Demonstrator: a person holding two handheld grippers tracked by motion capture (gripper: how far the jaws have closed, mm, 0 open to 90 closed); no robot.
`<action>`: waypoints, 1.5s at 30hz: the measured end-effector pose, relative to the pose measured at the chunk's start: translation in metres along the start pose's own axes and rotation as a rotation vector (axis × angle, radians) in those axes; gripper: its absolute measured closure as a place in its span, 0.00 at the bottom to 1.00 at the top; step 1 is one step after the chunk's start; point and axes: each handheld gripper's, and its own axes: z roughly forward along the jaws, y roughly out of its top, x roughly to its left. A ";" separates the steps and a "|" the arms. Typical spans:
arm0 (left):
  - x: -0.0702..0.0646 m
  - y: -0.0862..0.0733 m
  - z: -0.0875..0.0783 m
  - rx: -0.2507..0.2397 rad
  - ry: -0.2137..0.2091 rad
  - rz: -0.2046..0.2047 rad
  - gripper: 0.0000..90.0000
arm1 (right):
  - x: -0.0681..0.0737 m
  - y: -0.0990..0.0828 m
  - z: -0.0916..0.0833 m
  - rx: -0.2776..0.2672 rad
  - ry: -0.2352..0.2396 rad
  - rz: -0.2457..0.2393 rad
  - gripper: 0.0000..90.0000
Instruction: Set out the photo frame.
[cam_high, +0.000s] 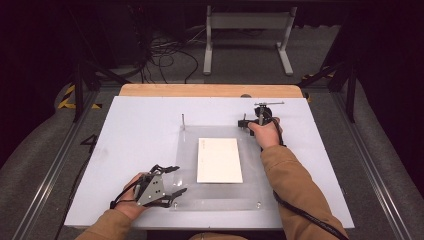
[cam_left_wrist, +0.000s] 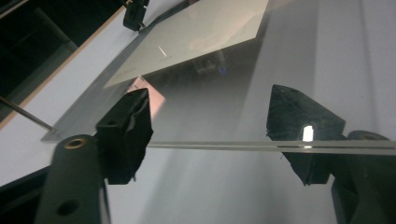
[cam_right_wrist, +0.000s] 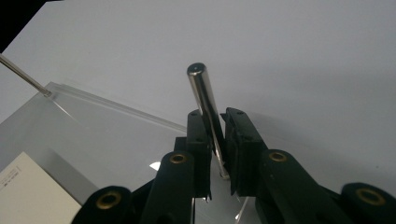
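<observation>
We grip a slim, shiny metal pin (cam_right_wrist: 207, 109) in the right gripper (cam_right_wrist: 215, 140) at the far right corner of the clear acrylic plate (cam_high: 250, 192); our left gripper (cam_left_wrist: 210, 135), jaws apart, straddles the plate's near left edge. A white card (cam_high: 219, 160) lies at centre.

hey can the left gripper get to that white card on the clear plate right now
Probably yes: the left gripper sits open at the clear plate's near-left corner, and nothing lies between it and the white card.
</observation>
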 end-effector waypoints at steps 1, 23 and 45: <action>0.000 0.001 -0.001 -0.010 0.003 0.009 0.41 | 0.000 0.000 0.000 -0.002 0.001 -0.004 0.89; 0.003 0.009 -0.008 -0.035 0.056 -0.042 0.55 | -0.024 -0.026 -0.052 -0.165 0.107 -0.015 0.54; 0.010 0.015 -0.012 -0.089 0.075 -0.141 0.57 | 0.021 -0.079 -0.145 -0.192 0.216 -0.475 0.46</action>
